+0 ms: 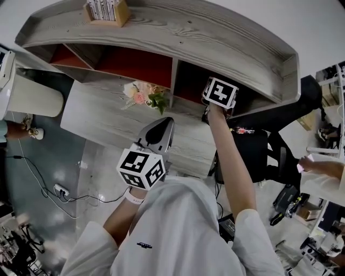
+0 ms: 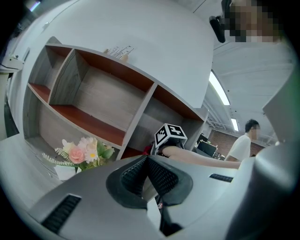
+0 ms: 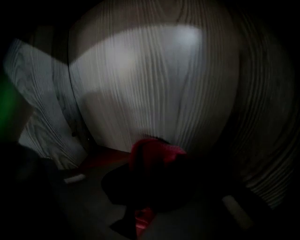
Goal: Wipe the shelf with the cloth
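Observation:
The grey wooden shelf (image 1: 161, 32) has red-brown compartment floors. My right gripper (image 1: 219, 91) reaches into the dark lower right compartment, and only its marker cube shows in the head view. In the right gripper view that gripper (image 3: 152, 187) is shut on a red cloth (image 3: 157, 154), which bunches against the compartment floor near the pale back wall (image 3: 136, 84). My left gripper (image 1: 163, 125) hangs in front of the shelf near my chest, jaws shut and holding nothing. From the left gripper view its jaws (image 2: 146, 160) point at the shelf, and the right gripper's cube (image 2: 169, 135) shows beyond them.
A small bunch of artificial flowers (image 1: 144, 94) stands on the desk surface left of the right gripper. A wooden box of books (image 1: 108, 11) sits on top of the shelf. A black chair (image 1: 253, 156) and another person's arm (image 1: 323, 167) are at the right.

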### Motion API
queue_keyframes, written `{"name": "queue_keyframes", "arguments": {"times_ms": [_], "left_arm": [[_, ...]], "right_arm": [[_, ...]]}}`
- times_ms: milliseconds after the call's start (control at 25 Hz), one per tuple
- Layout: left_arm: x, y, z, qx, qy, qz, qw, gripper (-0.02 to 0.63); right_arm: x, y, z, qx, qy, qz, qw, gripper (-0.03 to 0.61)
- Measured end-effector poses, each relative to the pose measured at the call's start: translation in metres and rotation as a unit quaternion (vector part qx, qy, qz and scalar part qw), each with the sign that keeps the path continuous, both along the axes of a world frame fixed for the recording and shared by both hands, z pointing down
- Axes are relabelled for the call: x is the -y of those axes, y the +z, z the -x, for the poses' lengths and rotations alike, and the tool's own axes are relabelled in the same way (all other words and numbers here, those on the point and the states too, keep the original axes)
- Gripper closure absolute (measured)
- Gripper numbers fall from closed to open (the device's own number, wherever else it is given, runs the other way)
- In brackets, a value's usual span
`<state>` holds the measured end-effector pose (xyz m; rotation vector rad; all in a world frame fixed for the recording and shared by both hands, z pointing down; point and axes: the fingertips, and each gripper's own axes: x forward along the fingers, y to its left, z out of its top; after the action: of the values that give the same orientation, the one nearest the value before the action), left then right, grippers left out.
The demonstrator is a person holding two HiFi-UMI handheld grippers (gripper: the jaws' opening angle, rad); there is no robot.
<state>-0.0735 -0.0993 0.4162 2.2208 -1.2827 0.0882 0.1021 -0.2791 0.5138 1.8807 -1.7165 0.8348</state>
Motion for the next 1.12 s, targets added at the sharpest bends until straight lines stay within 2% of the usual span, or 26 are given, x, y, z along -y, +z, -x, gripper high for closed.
{"name": "queue_keyframes", "arguments": {"times_ms": [160, 320, 600, 760, 840, 1000, 1120], "left_arm": [[0.000, 0.001, 0.006, 0.009, -0.007, 0.002, 0.9999, 0.614], [-0.005, 0.003, 0.010, 0.013, -0.016, 0.006, 0.9998, 0.614], [-0.012, -0.002, 0.022, 0.024, -0.034, 0.001, 0.9991, 0.614], [-0.019, -0.007, 0.030, 0.030, -0.046, -0.002, 0.9985, 0.615], [-0.023, -0.005, 0.035, 0.034, -0.053, 0.003, 0.9980, 0.615], [-0.029, -0.004, 0.033, 0.033, -0.059, 0.006, 0.9977, 0.614], [-0.030, -0.005, 0.026, 0.031, -0.055, 0.004, 0.9980, 0.614]], "right_arm": [[0.008, 0.000, 0.019, 0.016, -0.019, -0.006, 1.000, 0.523], [0.015, -0.001, 0.049, 0.050, -0.074, -0.015, 0.996, 0.523], [0.028, 0.000, 0.115, 0.120, -0.172, 0.002, 0.978, 0.522], [0.031, -0.001, 0.123, 0.206, -0.153, 0.003, 0.966, 0.522], [0.032, -0.018, 0.126, 0.249, -0.148, -0.032, 0.957, 0.524], [0.031, -0.056, 0.127, 0.261, -0.158, -0.130, 0.943, 0.525], [0.025, -0.093, 0.127, 0.288, -0.172, -0.196, 0.921, 0.525]]}}
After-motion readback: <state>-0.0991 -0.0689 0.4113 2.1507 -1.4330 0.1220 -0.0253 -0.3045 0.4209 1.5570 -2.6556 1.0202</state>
